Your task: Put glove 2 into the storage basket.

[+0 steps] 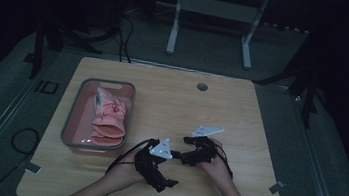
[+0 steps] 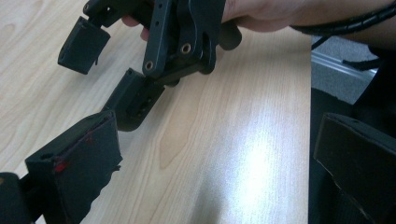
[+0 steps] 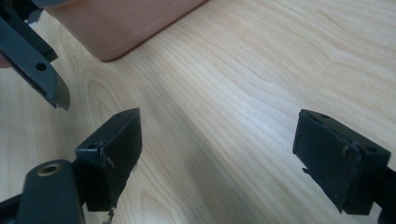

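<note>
My left gripper [image 1: 166,170] is held low over the wooden table [image 1: 240,121] near its front edge, pointing right. In the left gripper view its jaws [image 2: 215,163] stand wide apart with bare wood between them. Just right of it, my right gripper [image 1: 184,149] points left, toward the left one. It is open too [image 3: 226,158], with nothing between its pads. Each view catches the other tool: the right gripper [image 2: 173,42] with its hand up close, and part of the left gripper [image 3: 32,56] at top left.
A grey-rimmed pink bin [image 1: 72,115] stands at the table's left and holds pink cloth items [image 1: 110,115]. Its corner [image 3: 116,28] lies ahead of the right gripper. A small round grommet [image 1: 202,87] sits near the far edge. A desk frame [image 1: 213,12] stands beyond the table.
</note>
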Available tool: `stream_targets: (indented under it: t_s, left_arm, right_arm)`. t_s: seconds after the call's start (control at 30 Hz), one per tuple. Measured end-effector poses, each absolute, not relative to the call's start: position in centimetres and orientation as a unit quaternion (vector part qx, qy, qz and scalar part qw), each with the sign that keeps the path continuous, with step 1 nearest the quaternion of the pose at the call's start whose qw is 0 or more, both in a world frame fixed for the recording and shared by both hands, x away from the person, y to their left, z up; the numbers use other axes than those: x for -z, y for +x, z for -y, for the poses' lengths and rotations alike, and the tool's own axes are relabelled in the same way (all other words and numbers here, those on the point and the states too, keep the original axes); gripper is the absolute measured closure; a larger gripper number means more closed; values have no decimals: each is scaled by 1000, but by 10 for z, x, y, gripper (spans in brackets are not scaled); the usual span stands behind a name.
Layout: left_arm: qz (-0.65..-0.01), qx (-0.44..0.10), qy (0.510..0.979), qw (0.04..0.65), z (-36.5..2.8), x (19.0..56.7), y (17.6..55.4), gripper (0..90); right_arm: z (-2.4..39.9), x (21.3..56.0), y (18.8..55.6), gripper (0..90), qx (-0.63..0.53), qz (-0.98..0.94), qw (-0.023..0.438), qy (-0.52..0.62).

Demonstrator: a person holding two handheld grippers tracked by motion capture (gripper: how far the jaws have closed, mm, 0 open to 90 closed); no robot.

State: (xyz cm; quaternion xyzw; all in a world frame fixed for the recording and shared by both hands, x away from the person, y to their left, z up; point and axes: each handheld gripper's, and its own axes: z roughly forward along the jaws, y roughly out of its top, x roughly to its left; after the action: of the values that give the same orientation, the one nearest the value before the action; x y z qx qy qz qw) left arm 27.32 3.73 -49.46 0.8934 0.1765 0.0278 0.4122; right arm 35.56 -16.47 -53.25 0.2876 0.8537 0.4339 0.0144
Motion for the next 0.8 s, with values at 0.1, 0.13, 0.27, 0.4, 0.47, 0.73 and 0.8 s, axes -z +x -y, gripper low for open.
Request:
stream_targets:
  t_s: [0.1,0.13,0.27,0.4,0.47,0.73,0.8]
  left_arm:
    - [-175,-24,893,413,-36,500,274,6]
    - [-172,-27,894,414,-35,502,274,7]
    - [-167,-26,896,410,-33,508,273,6]
    - [-159,-26,897,412,-29,515,271,6]
    - [-153,-24,899,409,-26,519,269,6]
    - [-130,-20,909,396,-17,534,265,6]
    - [-127,-18,910,395,-16,538,264,6]
  right_arm:
    - [171,536,354,156,-436,-852,17,290]
    - [172,536,353,157,-435,-852,21,290]
    - [181,538,350,156,-439,-850,32,289]
    - [188,541,345,155,-437,-852,45,283]
    - [191,543,343,149,-434,-854,51,281]
    - [203,549,336,150,-428,-858,68,274]
    - [205,550,334,149,-430,-857,72,275]
